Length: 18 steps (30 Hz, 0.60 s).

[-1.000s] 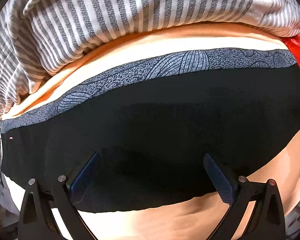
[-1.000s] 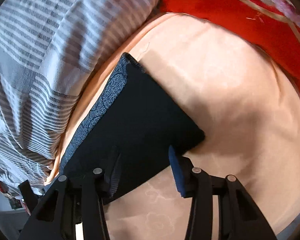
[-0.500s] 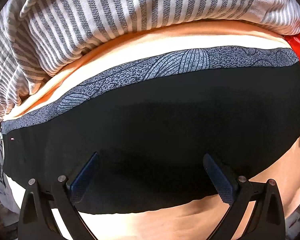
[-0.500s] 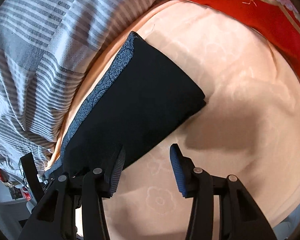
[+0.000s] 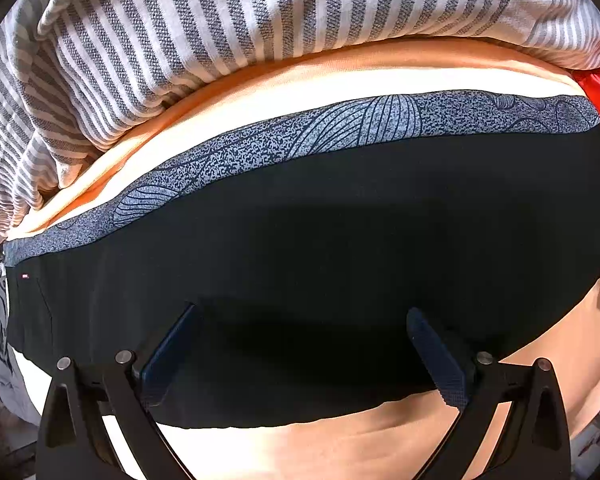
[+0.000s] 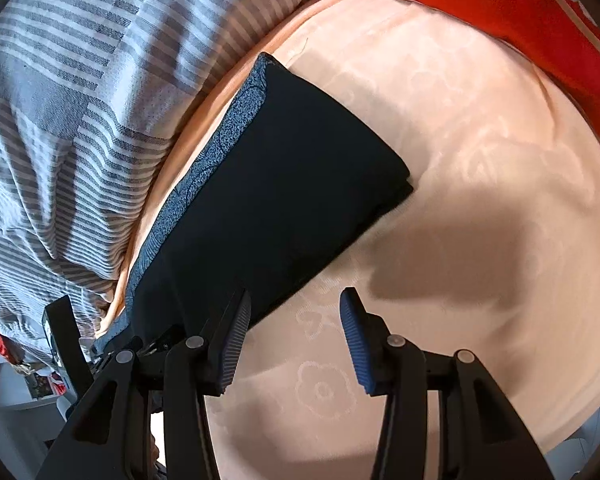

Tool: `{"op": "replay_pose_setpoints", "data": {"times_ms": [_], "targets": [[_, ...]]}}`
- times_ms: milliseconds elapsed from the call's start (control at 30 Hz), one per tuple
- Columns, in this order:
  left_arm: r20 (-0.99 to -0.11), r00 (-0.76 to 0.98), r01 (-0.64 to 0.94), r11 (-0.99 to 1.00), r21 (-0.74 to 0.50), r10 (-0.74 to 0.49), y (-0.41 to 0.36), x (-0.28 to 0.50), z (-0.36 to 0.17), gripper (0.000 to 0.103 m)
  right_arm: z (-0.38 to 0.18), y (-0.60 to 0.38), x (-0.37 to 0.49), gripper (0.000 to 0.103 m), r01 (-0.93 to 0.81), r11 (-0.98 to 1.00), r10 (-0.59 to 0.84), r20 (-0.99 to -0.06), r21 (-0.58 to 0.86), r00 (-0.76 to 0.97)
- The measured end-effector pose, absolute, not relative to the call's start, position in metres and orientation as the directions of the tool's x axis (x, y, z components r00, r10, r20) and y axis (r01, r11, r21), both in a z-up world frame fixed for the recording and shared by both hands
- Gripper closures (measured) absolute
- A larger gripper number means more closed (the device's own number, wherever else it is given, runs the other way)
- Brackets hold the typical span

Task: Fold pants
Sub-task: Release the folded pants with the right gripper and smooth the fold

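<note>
The black pants [image 5: 340, 240] lie folded into a flat rectangle on the peach sheet, with a grey-blue patterned band [image 5: 380, 124] along their far edge. My left gripper [image 5: 300, 312] points down over the pants, jaws wide open and holding nothing. In the right wrist view the pants [image 6: 280, 192] stretch from the lower left up to the middle. My right gripper [image 6: 296, 294] hovers open just off their near long edge, above bare sheet, with nothing between its fingers. Part of the left gripper's frame [image 6: 62, 336] shows at the lower left.
A grey and white striped blanket [image 5: 220, 20] is bunched along the far side of the pants [image 6: 60, 100]. A red quilt [image 6: 500, 4] lies at the far right. The peach flowered sheet [image 6: 480, 160] spreads to the right; the bed's edge [image 6: 580, 420] curves at lower right.
My right gripper has drawn back off the pants' corner, so the pants sit higher in its view and its fingers now stand over sheet. The left view is almost unchanged.
</note>
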State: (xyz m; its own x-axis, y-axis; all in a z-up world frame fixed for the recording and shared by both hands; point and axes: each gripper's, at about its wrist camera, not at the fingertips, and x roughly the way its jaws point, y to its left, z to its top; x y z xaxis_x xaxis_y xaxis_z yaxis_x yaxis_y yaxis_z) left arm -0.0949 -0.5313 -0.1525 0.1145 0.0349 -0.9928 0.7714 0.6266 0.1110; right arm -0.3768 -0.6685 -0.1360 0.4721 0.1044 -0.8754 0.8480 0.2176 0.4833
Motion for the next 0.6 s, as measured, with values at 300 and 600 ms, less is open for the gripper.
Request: {"op": "replay_pose_setpoints", "data": {"times_ms": [300, 600], "targets": [[-0.990, 0.138, 0.762, 0.637, 0.113, 0.011, -0.530, -0.098, -0.141, 0.000, -0.145, -0.668, -0.395, 0.052, 0.846, 0.167, 0.100, -0.862, 0.506, 0.497], [-0.990, 0.139, 0.775, 0.623, 0.107, -0.002, -0.542, -0.103, -0.140, 0.000, -0.160, -0.685, -0.415, 0.051, 0.734, 0.044, 0.035, -0.735, 0.678, 0.677]]}}
